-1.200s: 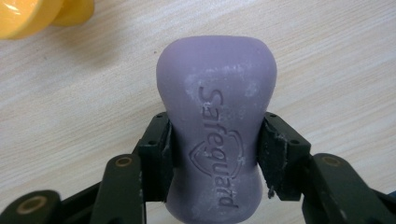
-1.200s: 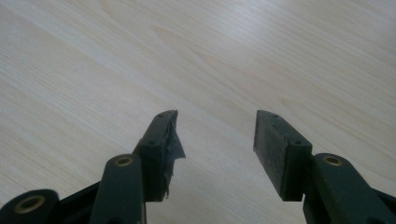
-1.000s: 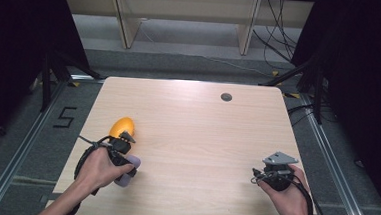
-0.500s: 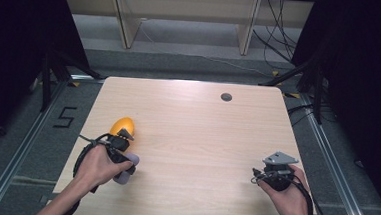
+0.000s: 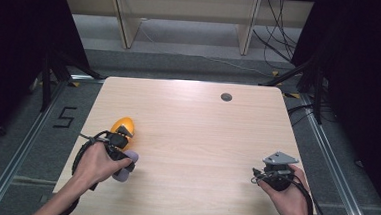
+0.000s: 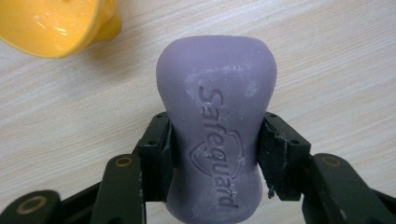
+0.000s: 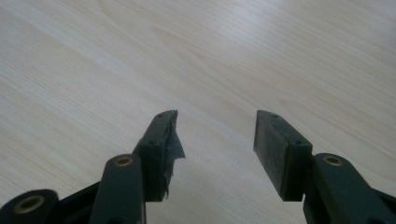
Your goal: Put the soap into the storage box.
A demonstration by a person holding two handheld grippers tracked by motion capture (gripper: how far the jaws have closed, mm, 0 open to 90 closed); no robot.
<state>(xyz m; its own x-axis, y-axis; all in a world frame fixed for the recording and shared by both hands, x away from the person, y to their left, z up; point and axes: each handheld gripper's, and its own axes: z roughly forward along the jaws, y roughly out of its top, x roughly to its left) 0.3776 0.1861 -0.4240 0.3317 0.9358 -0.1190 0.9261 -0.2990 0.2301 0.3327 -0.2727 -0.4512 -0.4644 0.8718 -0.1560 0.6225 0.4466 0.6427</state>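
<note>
A lilac bar of soap [image 6: 217,126] with an embossed brand name lies between the jaws of my left gripper [image 6: 215,154], whose pads press on its narrow waist. In the high view that left gripper [image 5: 120,156] sits at the table's front left, the soap [image 5: 127,164] showing under the hand. Just beyond it rests an orange-yellow dish [image 5: 123,125], also at the top left of the left gripper view as the dish [image 6: 56,23]. My right gripper [image 5: 267,176] is held low at the front right; its jaws [image 7: 217,140] stand apart over bare wood with nothing between them.
The light wooden table [image 5: 192,132] has a small dark round hole [image 5: 226,96] near its far edge. Wooden shelf legs and cables stand on the grey floor behind. Metal rails run along both sides of the table.
</note>
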